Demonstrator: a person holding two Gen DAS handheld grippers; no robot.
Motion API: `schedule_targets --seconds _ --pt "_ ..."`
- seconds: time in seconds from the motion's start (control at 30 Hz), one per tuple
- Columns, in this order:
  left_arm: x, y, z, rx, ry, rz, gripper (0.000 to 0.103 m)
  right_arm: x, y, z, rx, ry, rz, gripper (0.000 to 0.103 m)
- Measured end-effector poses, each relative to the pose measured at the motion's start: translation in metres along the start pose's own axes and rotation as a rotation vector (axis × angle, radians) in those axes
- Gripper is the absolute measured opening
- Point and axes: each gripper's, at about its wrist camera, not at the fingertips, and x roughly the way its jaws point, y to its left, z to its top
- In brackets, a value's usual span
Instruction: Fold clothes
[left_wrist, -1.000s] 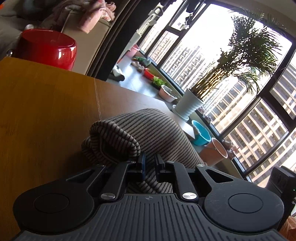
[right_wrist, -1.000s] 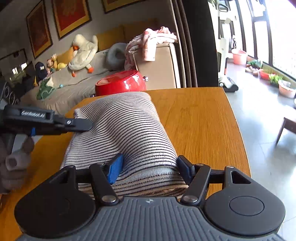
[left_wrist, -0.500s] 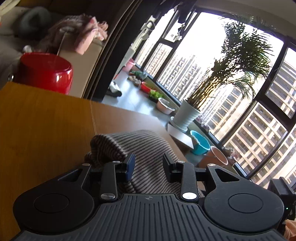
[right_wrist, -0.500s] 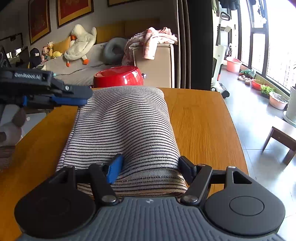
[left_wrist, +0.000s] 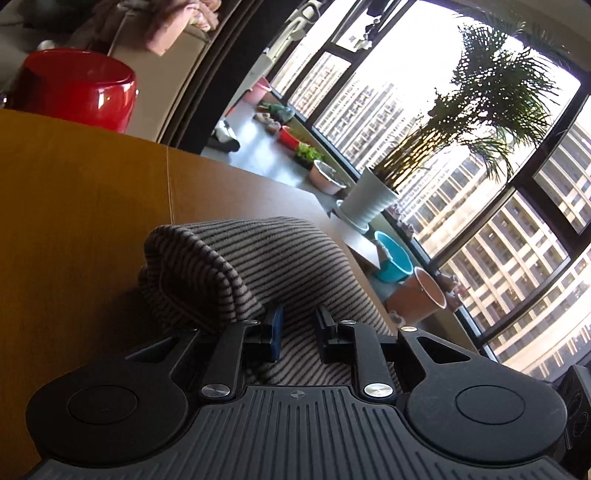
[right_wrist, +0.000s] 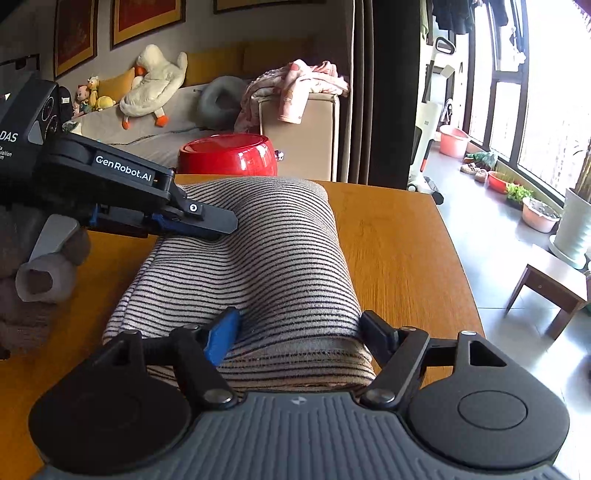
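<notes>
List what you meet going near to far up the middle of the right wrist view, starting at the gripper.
Right gripper, jaws opening around the garment's near end → folded black-and-cream striped knit garment → glossy red round pot → beige sofa arm → pink cloth draped over it.

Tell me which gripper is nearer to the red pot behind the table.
Left. The left gripper sits at the far end of the striped cloth, just short of the red pot; the right gripper straddles the near end.
</notes>
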Motion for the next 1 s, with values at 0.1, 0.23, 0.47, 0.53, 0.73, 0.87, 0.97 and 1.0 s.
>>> schedule_targets --seconds 0.1,0.23,0.47,0.53,0.73,0.87,0.97,1.0 --pt "0.001 -0.003 -0.001 0.020 -0.002 0.013 0.021 0.001 0.004 -0.001 -0.003 -0.003 -0.010 0.078" --pt "0.000 -0.002 0.000 0.024 -0.003 0.014 0.022 0.001 0.004 -0.002 -0.001 -0.005 -0.007 0.079" --pt "-0.002 -0.002 -0.002 0.052 -0.010 0.023 0.021 -0.008 -0.005 0.004 0.008 -0.012 0.094 0.090" --pt "-0.002 -0.002 -0.003 0.061 -0.013 0.030 0.021 -0.021 -0.016 0.016 0.007 -0.060 0.193 0.088" --pt "-0.003 -0.008 -0.006 0.110 -0.020 0.047 0.021 -0.004 -0.031 0.086 -0.054 -0.143 0.142 0.049" --pt "-0.006 -0.005 -0.008 0.105 -0.021 0.041 0.021 0.068 -0.030 0.094 -0.071 0.021 0.058 0.050" --pt "-0.005 -0.003 -0.008 0.101 -0.022 0.035 0.020 0.085 -0.040 0.083 -0.015 0.035 0.040 0.066" --pt "-0.005 -0.002 -0.008 0.100 -0.022 0.032 0.019 0.082 -0.044 0.082 0.011 0.033 0.045 0.066"
